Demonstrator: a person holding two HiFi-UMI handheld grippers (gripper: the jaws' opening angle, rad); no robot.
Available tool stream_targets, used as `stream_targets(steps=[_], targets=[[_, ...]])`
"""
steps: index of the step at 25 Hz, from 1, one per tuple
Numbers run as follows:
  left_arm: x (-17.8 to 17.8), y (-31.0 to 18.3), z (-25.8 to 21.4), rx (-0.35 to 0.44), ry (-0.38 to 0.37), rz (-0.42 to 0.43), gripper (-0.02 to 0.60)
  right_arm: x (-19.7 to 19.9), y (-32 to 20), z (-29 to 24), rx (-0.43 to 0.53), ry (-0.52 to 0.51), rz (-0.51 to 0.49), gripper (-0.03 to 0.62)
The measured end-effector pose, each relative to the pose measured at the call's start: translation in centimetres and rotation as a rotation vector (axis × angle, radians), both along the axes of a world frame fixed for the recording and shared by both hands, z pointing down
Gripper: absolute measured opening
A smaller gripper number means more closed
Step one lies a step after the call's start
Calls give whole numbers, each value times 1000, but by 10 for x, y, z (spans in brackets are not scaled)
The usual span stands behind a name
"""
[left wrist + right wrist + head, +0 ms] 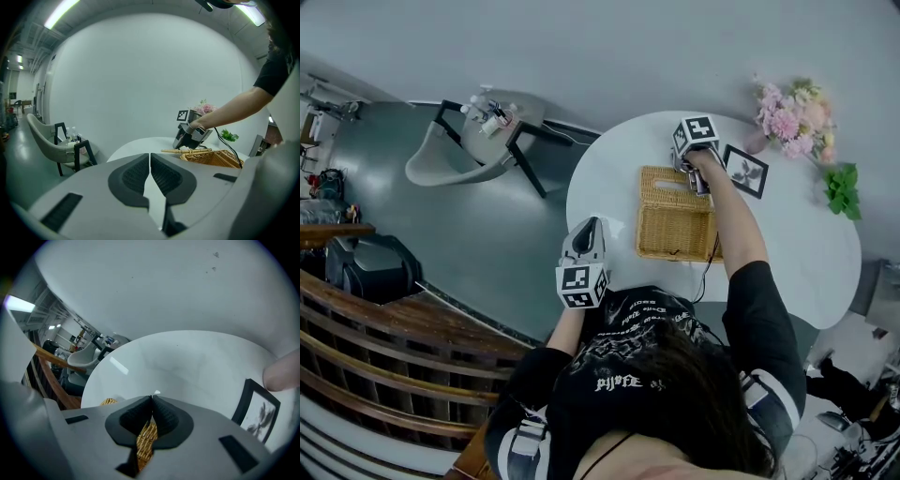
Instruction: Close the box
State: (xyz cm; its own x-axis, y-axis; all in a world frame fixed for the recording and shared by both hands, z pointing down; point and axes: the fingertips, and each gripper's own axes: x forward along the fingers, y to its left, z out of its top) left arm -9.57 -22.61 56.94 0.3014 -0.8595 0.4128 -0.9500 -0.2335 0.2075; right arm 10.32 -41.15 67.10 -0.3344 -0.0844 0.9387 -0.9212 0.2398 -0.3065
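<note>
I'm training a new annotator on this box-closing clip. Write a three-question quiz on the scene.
1. True or false: the left tool is shut and empty.
2. What does the right tool grip? A) a black picture frame B) the woven wicker lid C) pink flowers
3. What does the tan woven wicker box stand on?
Key: 1 true; 2 B; 3 the round white table.

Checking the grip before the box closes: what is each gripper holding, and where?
The right gripper grips the lid at its edge; the left gripper holds nothing.
</note>
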Motion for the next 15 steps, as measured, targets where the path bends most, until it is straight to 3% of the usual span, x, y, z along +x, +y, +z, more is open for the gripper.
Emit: stream_targets(steps=[15], targets=[[16, 8, -7, 18, 18, 55, 29, -7, 0, -40, 132, -56, 11, 37]])
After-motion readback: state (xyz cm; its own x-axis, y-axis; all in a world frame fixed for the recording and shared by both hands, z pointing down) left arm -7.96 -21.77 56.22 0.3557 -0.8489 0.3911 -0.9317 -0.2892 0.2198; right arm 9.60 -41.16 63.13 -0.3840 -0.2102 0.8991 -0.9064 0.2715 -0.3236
